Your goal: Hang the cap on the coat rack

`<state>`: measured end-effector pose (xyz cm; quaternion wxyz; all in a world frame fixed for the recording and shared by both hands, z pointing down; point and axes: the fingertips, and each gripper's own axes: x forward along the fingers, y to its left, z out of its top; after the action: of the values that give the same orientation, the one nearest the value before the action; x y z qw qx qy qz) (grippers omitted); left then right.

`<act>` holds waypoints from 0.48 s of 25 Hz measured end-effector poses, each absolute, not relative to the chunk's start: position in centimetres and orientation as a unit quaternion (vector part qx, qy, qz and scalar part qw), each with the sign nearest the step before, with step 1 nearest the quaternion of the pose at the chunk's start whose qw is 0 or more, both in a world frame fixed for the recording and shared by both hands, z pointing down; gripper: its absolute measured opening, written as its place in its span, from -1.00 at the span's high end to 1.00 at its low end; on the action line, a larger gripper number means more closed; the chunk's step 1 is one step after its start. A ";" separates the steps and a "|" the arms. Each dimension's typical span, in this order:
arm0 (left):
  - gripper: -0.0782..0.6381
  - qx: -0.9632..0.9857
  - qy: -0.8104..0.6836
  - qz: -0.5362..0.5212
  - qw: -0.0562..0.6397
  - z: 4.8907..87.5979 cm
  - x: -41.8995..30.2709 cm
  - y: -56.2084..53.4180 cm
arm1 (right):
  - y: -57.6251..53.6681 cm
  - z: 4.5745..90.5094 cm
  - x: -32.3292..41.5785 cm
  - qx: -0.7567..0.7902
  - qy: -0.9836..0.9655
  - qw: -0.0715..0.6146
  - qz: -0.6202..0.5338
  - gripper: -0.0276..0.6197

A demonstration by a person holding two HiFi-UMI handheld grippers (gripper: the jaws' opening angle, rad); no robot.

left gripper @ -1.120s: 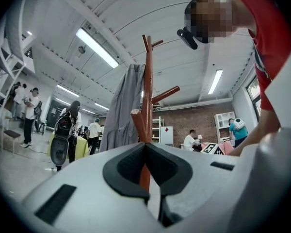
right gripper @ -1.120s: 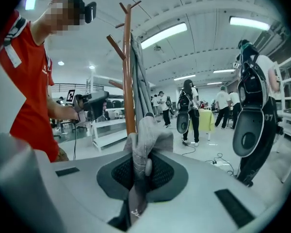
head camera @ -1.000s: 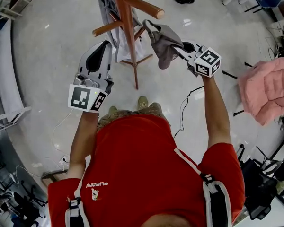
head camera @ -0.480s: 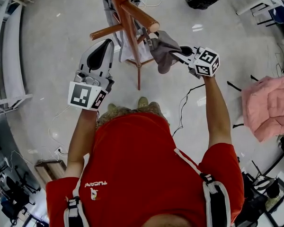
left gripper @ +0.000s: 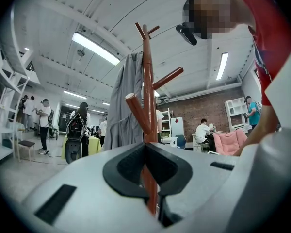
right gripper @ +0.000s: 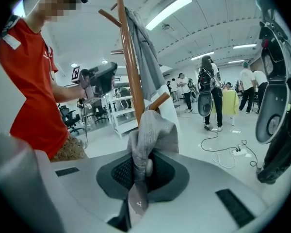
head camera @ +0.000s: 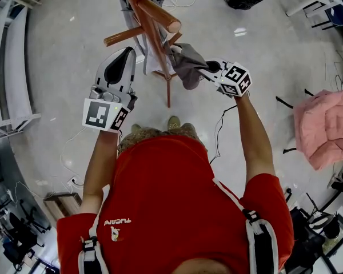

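The grey cap (head camera: 188, 65) hangs from my right gripper (head camera: 209, 68), which is shut on its fabric. In the right gripper view the cap (right gripper: 151, 135) rises from between the jaws, its top at a lower peg (right gripper: 159, 101) of the brown wooden coat rack (right gripper: 130, 67). Whether it touches the peg I cannot tell. From the head view the rack's pole (head camera: 154, 39) stands just left of the cap. My left gripper (head camera: 127, 53) is shut and holds nothing, left of the pole. In its own view the pole (left gripper: 148, 106) stands straight ahead of the jaws.
A grey garment (left gripper: 125, 103) hangs on the rack's far side. A pink padded seat (head camera: 326, 127) is at the right, and a cable (head camera: 220, 131) runs over the floor. White shelving (head camera: 11, 67) lines the left. Several people (right gripper: 208, 96) stand further off.
My right gripper has carried the cap leftwards, closer to the rack's pole and pegs. The left gripper has stayed in place.
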<state>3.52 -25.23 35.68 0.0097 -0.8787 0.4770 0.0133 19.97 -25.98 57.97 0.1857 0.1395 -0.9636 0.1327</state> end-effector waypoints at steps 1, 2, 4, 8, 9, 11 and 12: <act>0.76 -0.878 0.478 0.013 0.009 35.7 3.5 -25.1 | -25.8 58.3 19.8 0.144 -0.963 0.186 0.134 0.79; 0.76 -0.878 0.478 0.012 0.009 35.8 3.5 -24.9 | -25.6 58.7 19.6 0.148 -0.962 0.186 0.136 0.79; 0.76 -0.878 0.478 0.010 0.008 36.0 3.5 -24.6 | -25.3 59.4 19.3 0.161 -0.959 0.186 0.140 0.73; 0.76 -0.880 0.476 0.005 0.008 36.2 3.2 -24.2 | -25.4 60.8 19.0 0.190 -0.952 0.193 0.142 0.47; 0.76 -0.880 0.474 0.004 0.008 36.2 3.1 -24.1 | -25.5 60.9 19.0 0.199 -0.950 0.193 0.141 0.38; 0.76 -0.883 0.470 0.003 0.010 36.1 2.7 -23.8 | -25.7 60.9 19.1 0.220 -0.946 0.191 0.140 0.29; 0.76 -0.884 0.467 0.003 0.011 36.0 2.5 -23.6 | -25.8 60.7 19.1 0.231 -0.944 0.189 0.138 0.27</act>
<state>2.54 -23.60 36.02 0.0105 -0.8842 0.4670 0.0028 19.13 -25.77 60.69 0.1887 0.2313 -0.9444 0.1378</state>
